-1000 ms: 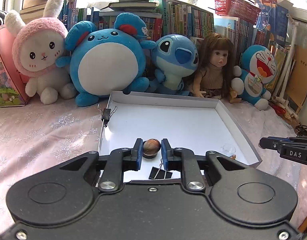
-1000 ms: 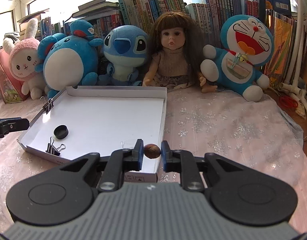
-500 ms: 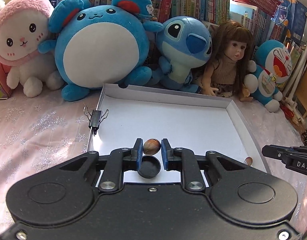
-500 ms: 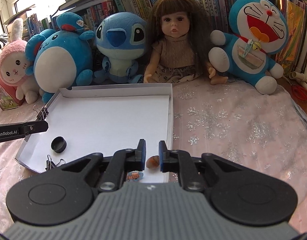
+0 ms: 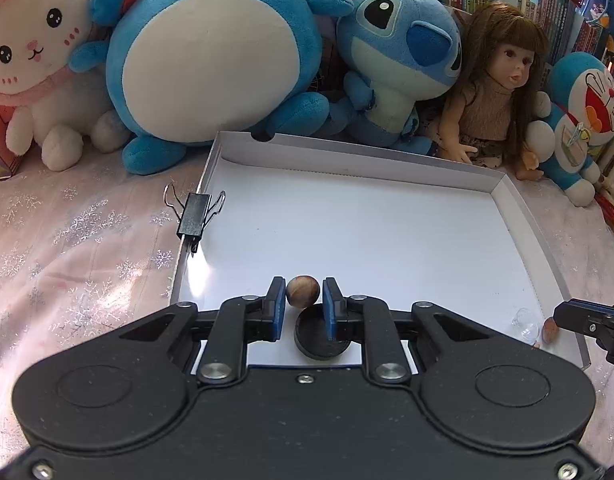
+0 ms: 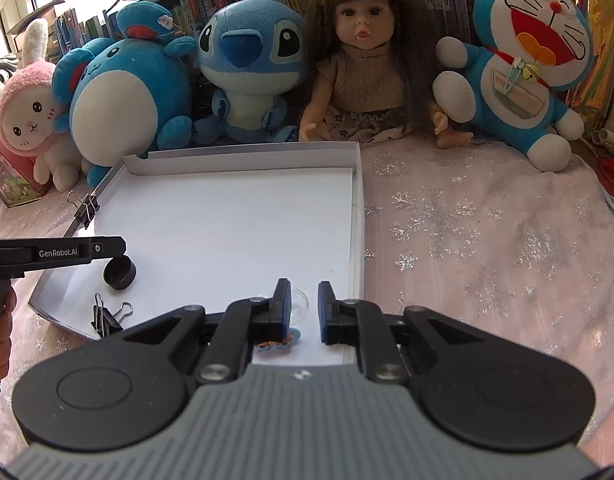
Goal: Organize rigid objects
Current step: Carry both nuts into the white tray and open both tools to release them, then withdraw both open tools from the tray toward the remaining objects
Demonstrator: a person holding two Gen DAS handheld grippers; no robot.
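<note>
left gripper [image 5: 304,300] clamped on a brown ball [image 5: 302,291], just above a black cap [image 5: 322,334] near the front edge of the white tray [image 5: 503,184]. right gripper [image 6: 303,306] with jaws together and nothing between, over the tray's front right corner, close to a clear dome [image 6: 299,303]. much bare tray floor behind, up to the back wall. binder clip [image 5: 194,216] on the left rim.
</note>
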